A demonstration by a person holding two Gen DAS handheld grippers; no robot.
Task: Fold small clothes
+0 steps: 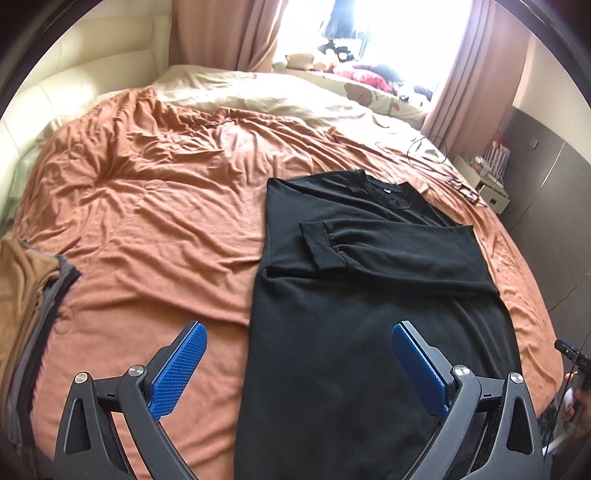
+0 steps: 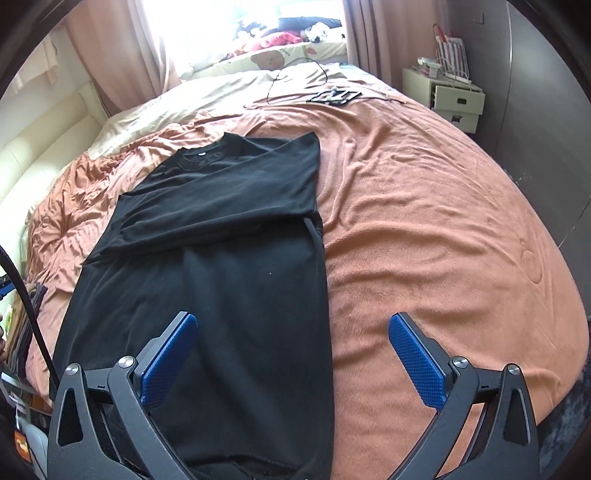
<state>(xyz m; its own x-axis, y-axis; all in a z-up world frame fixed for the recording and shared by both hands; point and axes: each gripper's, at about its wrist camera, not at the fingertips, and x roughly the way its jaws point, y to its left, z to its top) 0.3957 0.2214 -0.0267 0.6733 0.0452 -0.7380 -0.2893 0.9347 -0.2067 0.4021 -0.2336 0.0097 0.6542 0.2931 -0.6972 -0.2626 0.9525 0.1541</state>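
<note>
Nearest the camera, the left gripper [image 1: 297, 363] stands wide open with nothing between its blue pads [image 1: 179, 371], one finger over the orange blanket [image 1: 155, 206] and the other over the hem end of the black shirt [image 1: 354, 302]. The right gripper [image 2: 293, 356] is just as widely spread and empty, its left finger over the shirt [image 2: 229, 280] and its right finger over bare blanket [image 2: 436, 229]. The shirt's bottom hem is cut off by the lower edge in both views, partly behind the gripper frames. The shirt lies flat on the bed with its long axis running away from the grippers, hem near and collar [image 1: 388, 194] far. Both sleeves are folded across the chest; in the left view a cuff [image 1: 321, 245] shows on top. At the left edge of that view a stack of folded clothes [image 1: 26, 295] is partly cropped. A hand [image 1: 580, 402] with the other gripper's handle peeks in at the right edge, mostly out of view. Further back lie a cable [image 2: 295, 75] and a small dark object [image 2: 334, 96], hard to identify, then a cream duvet [image 1: 266, 92], a bedside drawer unit [image 2: 448, 98], curtains [image 1: 258, 33] and a window [image 1: 406, 33] washed out by glare.
</note>
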